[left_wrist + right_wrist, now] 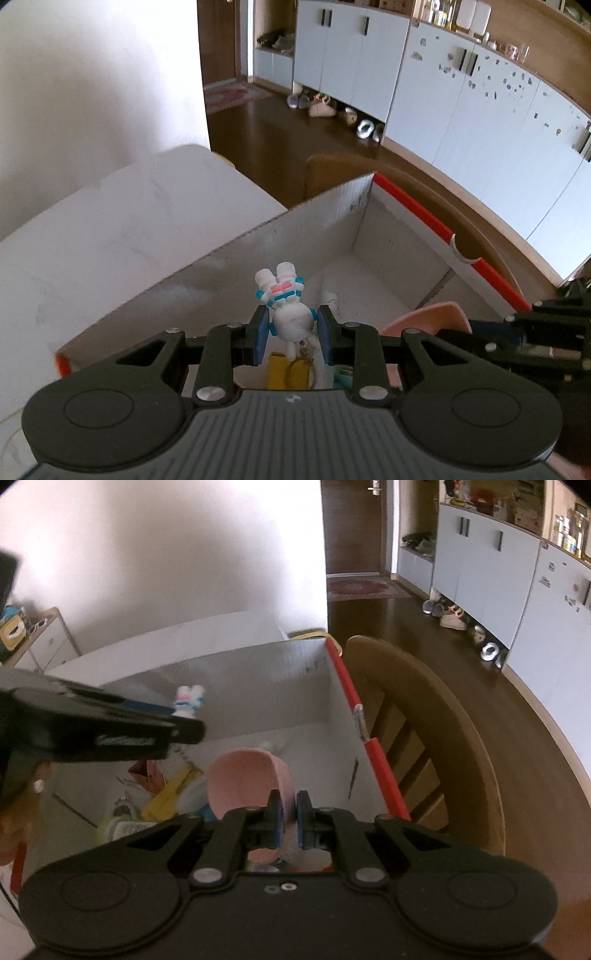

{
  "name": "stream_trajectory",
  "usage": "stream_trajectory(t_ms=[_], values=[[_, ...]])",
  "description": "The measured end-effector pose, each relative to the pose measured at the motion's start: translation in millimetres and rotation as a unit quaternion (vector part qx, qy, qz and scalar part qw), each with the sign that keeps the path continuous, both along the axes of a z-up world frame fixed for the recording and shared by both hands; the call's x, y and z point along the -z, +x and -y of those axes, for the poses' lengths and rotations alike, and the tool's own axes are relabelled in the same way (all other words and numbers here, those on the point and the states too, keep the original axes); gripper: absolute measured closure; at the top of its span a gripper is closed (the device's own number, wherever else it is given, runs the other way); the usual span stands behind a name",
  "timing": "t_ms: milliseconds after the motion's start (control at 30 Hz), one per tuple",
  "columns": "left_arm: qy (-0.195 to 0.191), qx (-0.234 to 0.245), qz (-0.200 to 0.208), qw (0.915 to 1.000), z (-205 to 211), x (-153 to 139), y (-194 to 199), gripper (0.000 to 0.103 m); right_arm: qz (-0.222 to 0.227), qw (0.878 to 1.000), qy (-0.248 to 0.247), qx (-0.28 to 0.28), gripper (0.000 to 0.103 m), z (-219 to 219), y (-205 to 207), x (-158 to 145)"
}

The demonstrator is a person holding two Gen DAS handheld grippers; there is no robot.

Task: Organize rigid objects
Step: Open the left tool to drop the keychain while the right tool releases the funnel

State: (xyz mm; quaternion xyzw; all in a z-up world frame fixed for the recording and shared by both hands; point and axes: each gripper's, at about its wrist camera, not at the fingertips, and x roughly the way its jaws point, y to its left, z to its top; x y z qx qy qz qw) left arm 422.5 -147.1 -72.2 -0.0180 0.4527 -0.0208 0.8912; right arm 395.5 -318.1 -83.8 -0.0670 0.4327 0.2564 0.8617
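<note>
- Your left tongs point(292, 334) are clenched on the white figurine point(290, 317), blue pads pressing either side of its round body, its legs pointing away from you.
- The figurine is smooth, moulded and glossy-looking, with blue and pink bands round its middle; a small ring hangs from its near end, between the pads.
- It hangs over the open cardboard box point(280, 236), just inside the near wall.
- Your right tongs point(289, 821) are clamped on the rim of the pink cup point(245, 779), a thin-walled, rounded shell lying tilted with its mouth up and away.
- The cup sits in front of and under those tongs, low in the box.
- Left of the cup, below your left tongs in the right view, lies a heap of yellow, pink and pale odds and ends point(162, 797); too jumbled to name.
- The box has matte grey-white walls with a red edge point(384, 771); beyond it stands a curved wooden chair point(454, 746).
</note>
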Motion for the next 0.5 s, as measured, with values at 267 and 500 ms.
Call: stream_trajectory(t_ms=[267,500], values=[[-0.008,-0.005,-0.035,0.9993,-1.8,18.0,15.9,0.076,-0.009,1.000,-0.012,-0.009,0.090,-7.4,8.3,8.4],[-0.009,-0.015,-0.060,0.9981,-2.3,27.0,18.9,0.076,-0.008,1.000,-0.014,-0.005,0.084,-3.5,10.0,6.3]])
